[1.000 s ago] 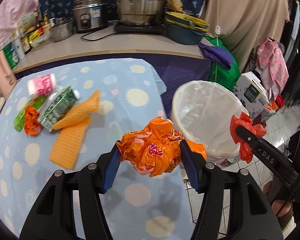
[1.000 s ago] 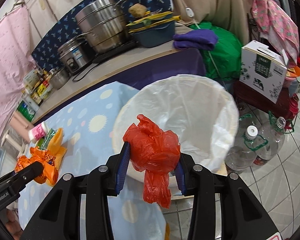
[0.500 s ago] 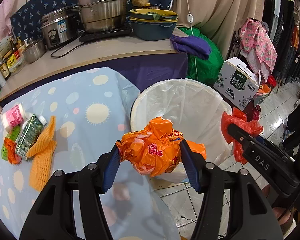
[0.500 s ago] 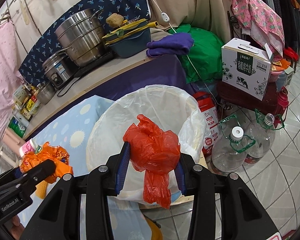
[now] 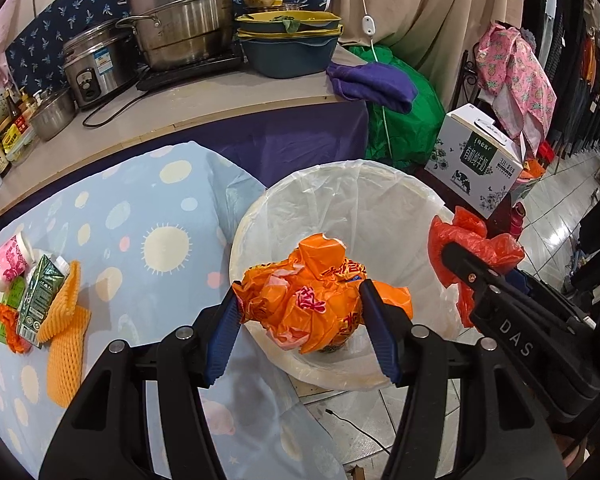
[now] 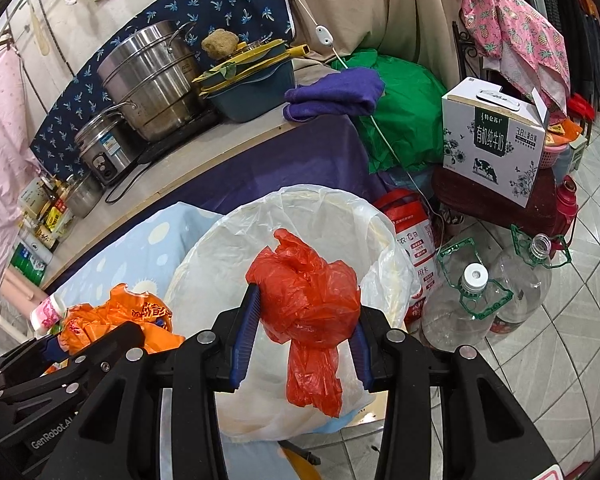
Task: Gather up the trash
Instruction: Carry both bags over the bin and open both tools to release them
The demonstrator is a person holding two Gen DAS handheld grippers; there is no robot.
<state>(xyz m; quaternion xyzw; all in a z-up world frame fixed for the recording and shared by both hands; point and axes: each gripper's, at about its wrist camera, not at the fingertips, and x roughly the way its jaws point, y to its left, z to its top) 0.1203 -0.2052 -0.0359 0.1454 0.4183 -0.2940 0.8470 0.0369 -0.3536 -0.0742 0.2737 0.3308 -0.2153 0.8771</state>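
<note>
Your left gripper is pinching a crumpled orange plastic bag btw its two blue pads, one pad on each side of the wad. In the left wrist view the bag hangs over the near rim of the trash bin, which has a white plastic liner and stands on the tile floor just beside the table edge.

Your right gripper is clamped on a red plastic bag; the pads press it from both sides and a tail of the bag hangs down below them. In the right wrist view this bag is in front of the bin opening, approx. over its near side. Both grippers are close to each other, the right one at the bin's right side in the left view.

More trash lies on the table with the blue dotted cloth, well apart from the bin: a green carton, a pink-and-white cup on its side, two orange foam nets, and a small orange wrapper touching the carton.

By the bin on the floor, right side, you see two clear plastic jugs and a white milk box.
</note>
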